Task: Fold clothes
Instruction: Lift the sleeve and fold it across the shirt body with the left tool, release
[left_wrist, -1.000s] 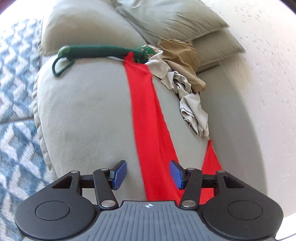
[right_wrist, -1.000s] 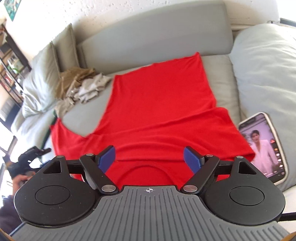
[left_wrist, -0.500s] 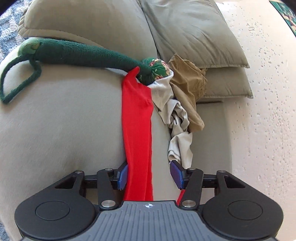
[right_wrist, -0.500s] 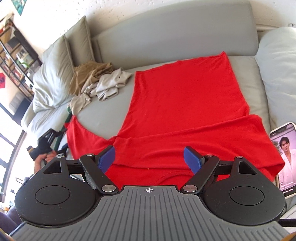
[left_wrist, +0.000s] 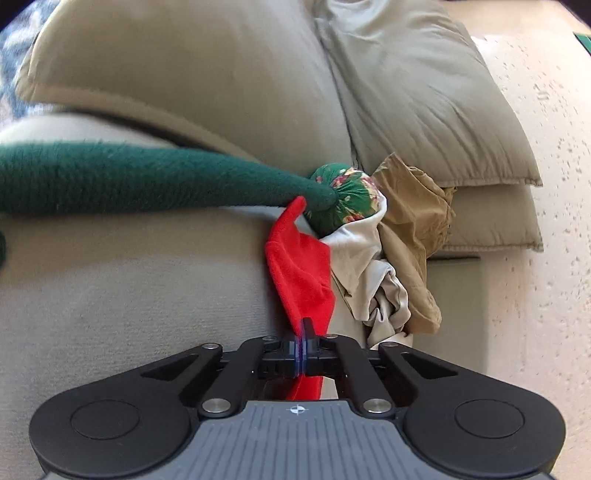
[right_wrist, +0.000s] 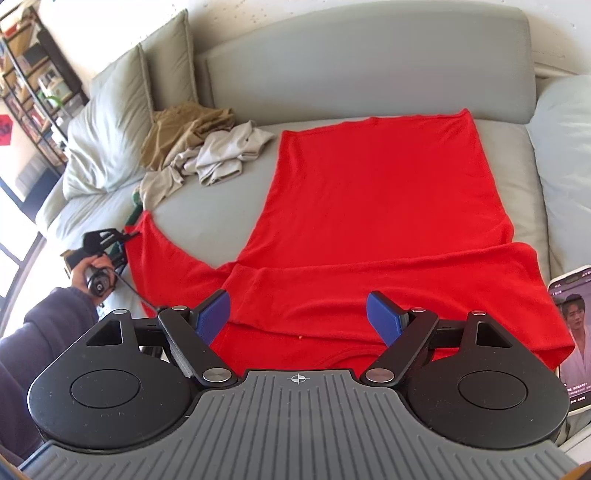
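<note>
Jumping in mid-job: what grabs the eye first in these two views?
The big red shirt spread flat across the grey sofa, one sleeve trailing off to the left. There the left tool is shut on that sleeve's end. Behind it lies a crumpled heap of beige clothes against the cushions.

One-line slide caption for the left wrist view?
Left tongs shut on red shirt's sleeve beside green plush toy on grey sofa.

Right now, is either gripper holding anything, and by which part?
The left gripper is shut on the red shirt's sleeve, near its end. The right gripper holds nothing; its jaws stand open.
</note>
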